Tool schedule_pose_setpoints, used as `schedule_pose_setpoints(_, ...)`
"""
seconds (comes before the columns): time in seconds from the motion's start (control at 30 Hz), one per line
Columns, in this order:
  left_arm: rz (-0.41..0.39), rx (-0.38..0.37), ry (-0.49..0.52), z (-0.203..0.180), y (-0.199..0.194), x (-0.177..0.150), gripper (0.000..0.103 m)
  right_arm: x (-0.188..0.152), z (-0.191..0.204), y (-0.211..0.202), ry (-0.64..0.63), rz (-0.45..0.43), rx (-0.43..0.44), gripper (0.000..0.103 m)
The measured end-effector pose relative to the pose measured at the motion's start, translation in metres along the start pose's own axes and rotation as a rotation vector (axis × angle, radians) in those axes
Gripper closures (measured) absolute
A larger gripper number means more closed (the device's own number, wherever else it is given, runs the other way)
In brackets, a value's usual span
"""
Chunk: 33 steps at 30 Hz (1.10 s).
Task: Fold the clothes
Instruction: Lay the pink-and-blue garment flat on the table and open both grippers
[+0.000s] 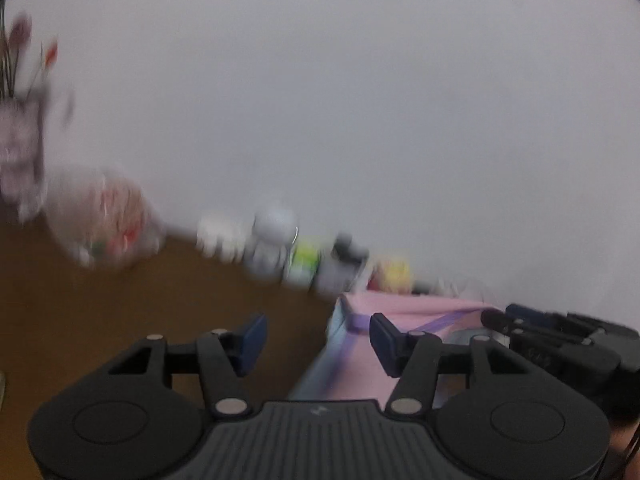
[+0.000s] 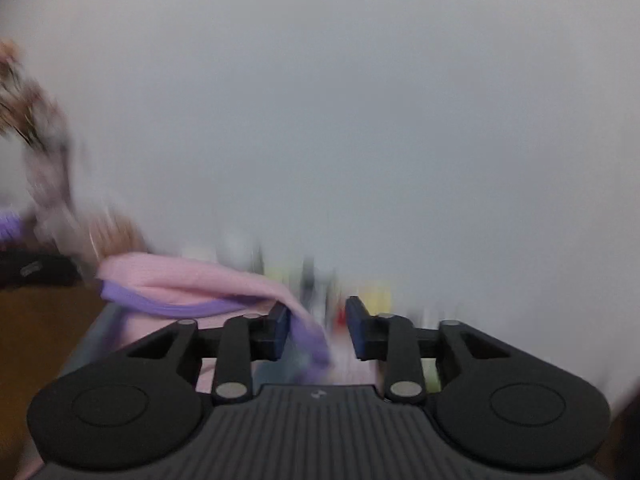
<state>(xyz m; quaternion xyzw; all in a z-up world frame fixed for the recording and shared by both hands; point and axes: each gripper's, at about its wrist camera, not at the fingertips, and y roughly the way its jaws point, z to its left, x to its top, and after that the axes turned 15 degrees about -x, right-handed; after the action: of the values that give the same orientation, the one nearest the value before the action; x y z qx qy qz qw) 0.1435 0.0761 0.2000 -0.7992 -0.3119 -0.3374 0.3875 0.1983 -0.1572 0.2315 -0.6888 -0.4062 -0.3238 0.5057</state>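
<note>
pink garment point(image 2: 188, 280) with purple trim, lying on the brown tabletop point(image 1: 120, 312) toward its far edge, one fold raised and draped across the right wrist view. in the left wrist view, same cloth point(image 1: 420, 308) spread flat near the right side, just short of the blurred clutter point(image 1: 272, 240) lined along the far edge against the grey wall.

right gripper point(image 2: 316, 328): fingers spread, a purple flap hanging between them, touching or just beside the left pad point(image 2: 280, 330); not pinched. left gripper point(image 1: 318, 344): fingers spread wide, nothing between them, poised over the garment's near-left edge where cloth met bare wood.

likely a release or regrasp mid-fold. best done by settling both views first, since heavy blur suggested fast motion. then closing on the hem only, one layer, both corners level, and carrying the fold over slowly to keep the trim aligned. risk, as a judgement: loose flap slipping free or dragging toward the clutter.
</note>
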Motion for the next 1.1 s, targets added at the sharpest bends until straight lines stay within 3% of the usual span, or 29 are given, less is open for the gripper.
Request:
schedule_pose_setpoints(0.07,0.038,-0.042,-0.019,0.025,-0.01,-0.03,0.041,-0.032,-0.001,0.008,-0.006,0.043,0.087,0.039)
schedule_pose_setpoints(0.13,0.075,-0.054,-0.007,0.038,-0.026,-0.072,0.029,-0.072,-0.002,-0.003,0.013,0.086,0.157,0.03)
schedule_pose_setpoints(0.2,0.107,-0.071,0.028,0.047,-0.042,-0.121,0.028,-0.119,-0.001,-0.023,0.044,0.128,0.227,0.03)
schedule_pose_setpoints(0.3,0.149,-0.084,0.023,0.065,-0.049,-0.173,0.03,-0.198,0.012,-0.06,0.076,0.184,0.42,0.035)
schedule_pose_setpoints(0.37,0.16,-0.08,-0.049,0.089,-0.05,-0.182,0.033,-0.235,0.02,-0.081,0.087,0.205,0.548,0.037)
schedule_pose_setpoints(0.43,0.117,-0.08,-0.122,0.1,-0.061,-0.183,0.034,-0.247,0.039,-0.092,0.074,0.236,0.628,0.038)
schedule_pose_setpoints(0.53,0.052,-0.08,-0.166,0.108,-0.072,-0.179,0.034,-0.255,0.07,-0.096,-0.01,0.253,0.671,0.04)
schedule_pose_setpoints(0.57,0.041,-0.071,-0.168,0.108,-0.076,-0.178,0.034,-0.256,0.078,-0.098,-0.037,0.258,0.687,0.049)
schedule_pose_setpoints(0.6,0.035,-0.06,-0.156,0.105,-0.08,-0.179,0.034,-0.258,0.086,-0.099,-0.064,0.263,0.702,0.06)
schedule_pose_setpoints(0.63,0.029,-0.052,-0.141,0.105,-0.084,-0.181,0.034,-0.26,0.094,-0.101,-0.088,0.271,0.71,0.101)
schedule_pose_setpoints(0.67,0.023,-0.045,-0.132,0.104,-0.087,-0.182,0.034,-0.266,0.1,-0.101,-0.106,0.289,0.692,0.103)
schedule_pose_setpoints(0.73,0.009,-0.042,-0.122,0.104,-0.094,-0.184,0.034,-0.27,0.103,-0.102,-0.115,0.287,0.66,0.103)
schedule_pose_setpoints(0.87,-0.002,-0.056,-0.098,0.101,-0.103,-0.185,0.033,-0.245,0.046,-0.093,0.156,0.198,0.521,0.103)
schedule_pose_setpoints(0.97,0.018,-0.051,-0.081,0.099,-0.1,-0.187,0.033,-0.237,0.022,-0.077,0.158,0.207,0.412,0.101)
schedule_pose_setpoints(1.03,0.027,-0.046,-0.096,0.099,-0.099,-0.19,0.033,-0.239,0.027,-0.088,0.122,0.18,0.469,0.098)
schedule_pose_setpoints(1.1,0.04,-0.095,-0.076,0.092,-0.1,-0.193,0.032,-0.244,0.034,-0.095,0.099,0.174,0.487,0.082)
